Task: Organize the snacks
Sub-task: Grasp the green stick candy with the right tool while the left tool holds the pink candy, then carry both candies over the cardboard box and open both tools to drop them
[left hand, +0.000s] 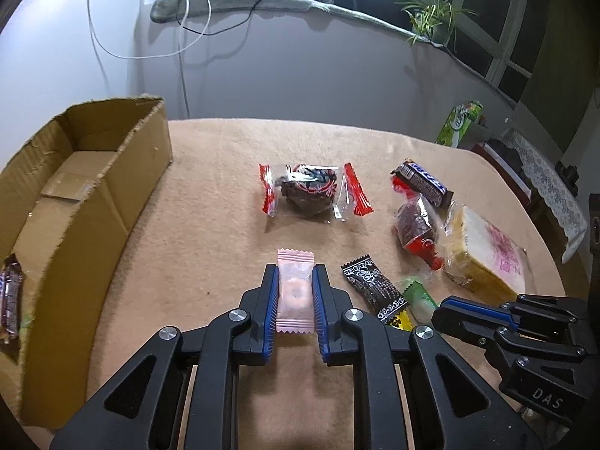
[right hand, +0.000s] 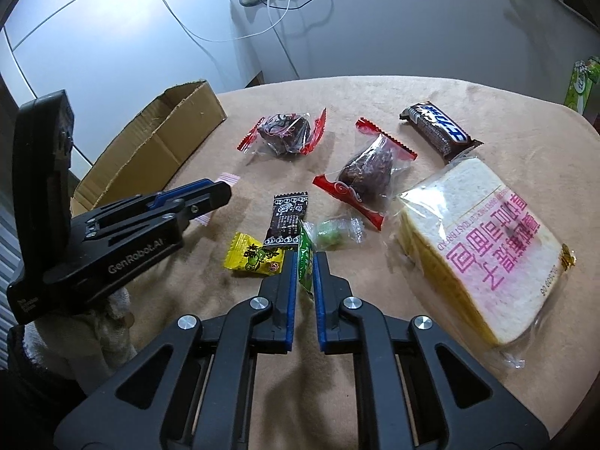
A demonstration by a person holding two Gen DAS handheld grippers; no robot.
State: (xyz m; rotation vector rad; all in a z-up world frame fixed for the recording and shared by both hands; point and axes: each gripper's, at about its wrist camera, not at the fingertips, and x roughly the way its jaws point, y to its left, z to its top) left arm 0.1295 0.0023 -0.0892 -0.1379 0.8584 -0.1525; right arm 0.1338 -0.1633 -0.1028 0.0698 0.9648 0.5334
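Observation:
My left gripper [left hand: 295,275] is shut on a pink candy packet [left hand: 295,292] that lies on the beige table cloth [left hand: 210,225]. My right gripper [right hand: 304,262] is shut on a green candy packet [right hand: 305,258], which stands on edge between the blue pads. To the left an open cardboard box [left hand: 112,172] holds a chocolate bar [left hand: 9,300]. In the right wrist view the left gripper [right hand: 221,191] reaches in from the left and covers most of the pink packet.
Loose snacks lie ahead: two dark cakes in red-ended wrappers [right hand: 285,133] [right hand: 367,172], a chocolate bar [right hand: 438,127], a bag of sliced bread [right hand: 480,243], a black candy [right hand: 287,221], a yellow candy [right hand: 253,258] and a clear-wrapped green candy [right hand: 333,234].

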